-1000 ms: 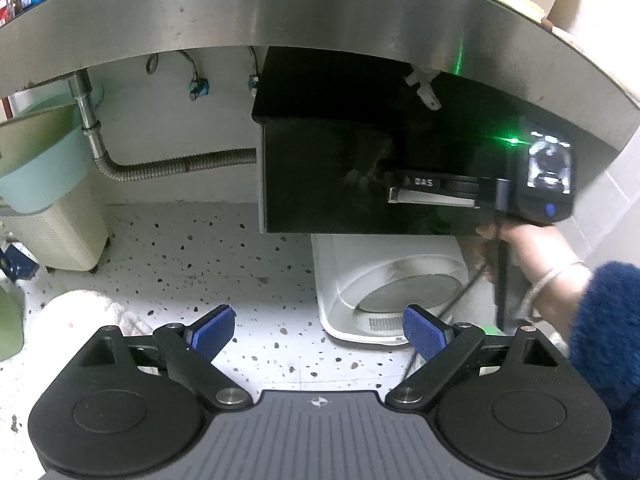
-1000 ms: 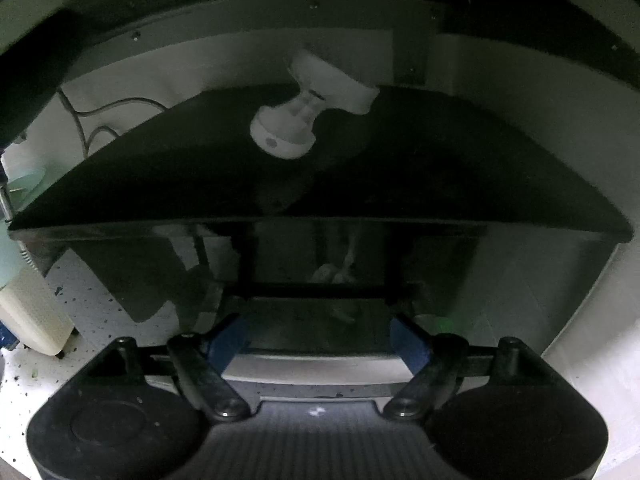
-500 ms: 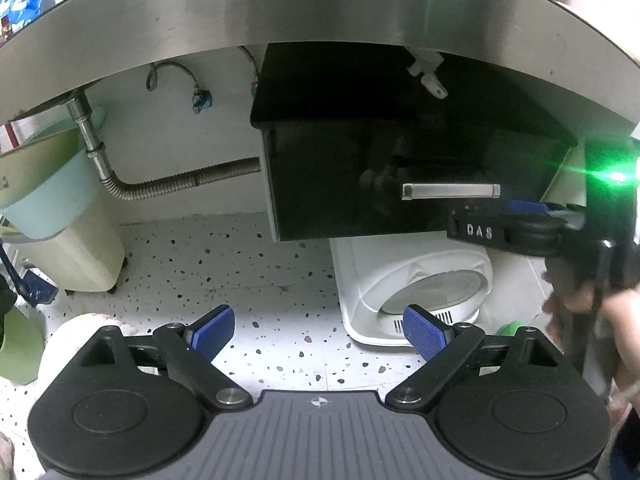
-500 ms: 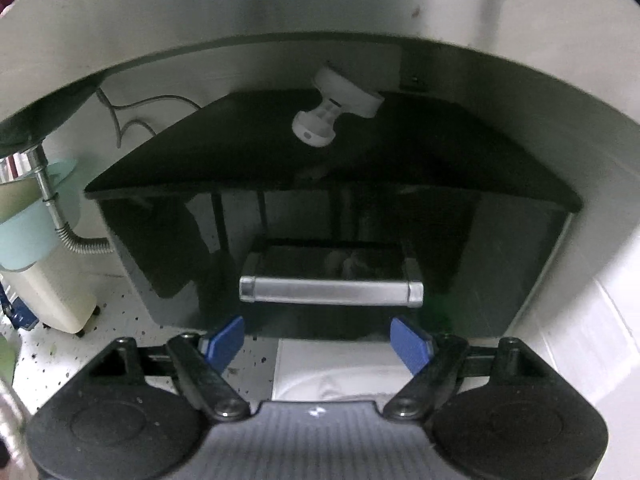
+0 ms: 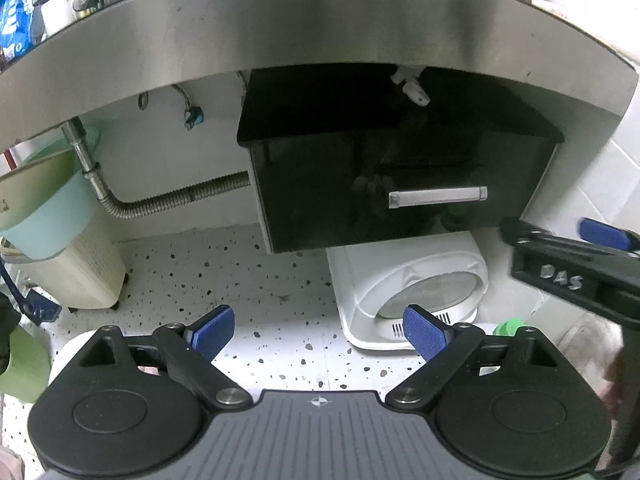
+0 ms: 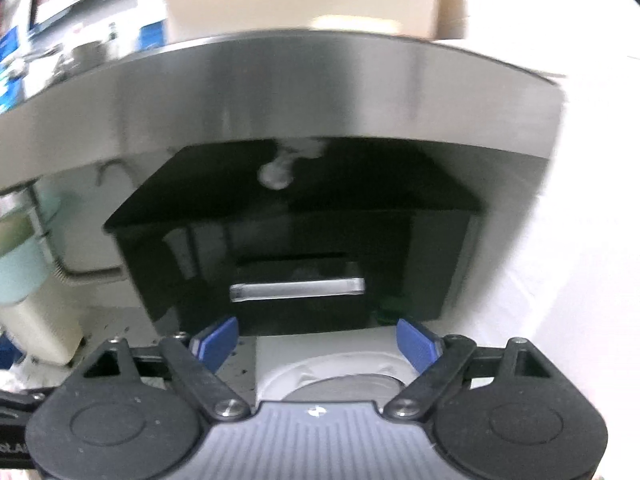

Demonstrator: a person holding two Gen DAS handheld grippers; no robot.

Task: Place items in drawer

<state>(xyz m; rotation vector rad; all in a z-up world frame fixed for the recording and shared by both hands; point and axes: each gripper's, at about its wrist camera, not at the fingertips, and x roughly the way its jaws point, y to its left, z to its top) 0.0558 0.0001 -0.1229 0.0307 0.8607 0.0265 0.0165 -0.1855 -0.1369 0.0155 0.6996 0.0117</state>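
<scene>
A glossy black drawer [image 5: 392,184] with a silver bar handle [image 5: 438,197] hangs shut under a steel counter [image 5: 320,32]. It also shows in the right wrist view [image 6: 296,264], with its handle [image 6: 298,290] straight ahead. My left gripper [image 5: 319,330] is open and empty, low above the speckled floor, well back from the drawer. My right gripper [image 6: 316,340] is open and empty, a short way back from the handle. The right gripper also shows at the right edge of the left wrist view [image 5: 576,264].
A white appliance with a round window [image 5: 412,288] stands on the floor below the drawer. A flexible metal hose [image 5: 168,200] and a pale green bin [image 5: 44,208] are at the left. Packets and pots sit on the counter. A white tiled wall is at the right.
My right gripper has drawn back from the drawer handle and away to the right. The drawer front sits closed under the counter. Both views have pulled back and risen.
</scene>
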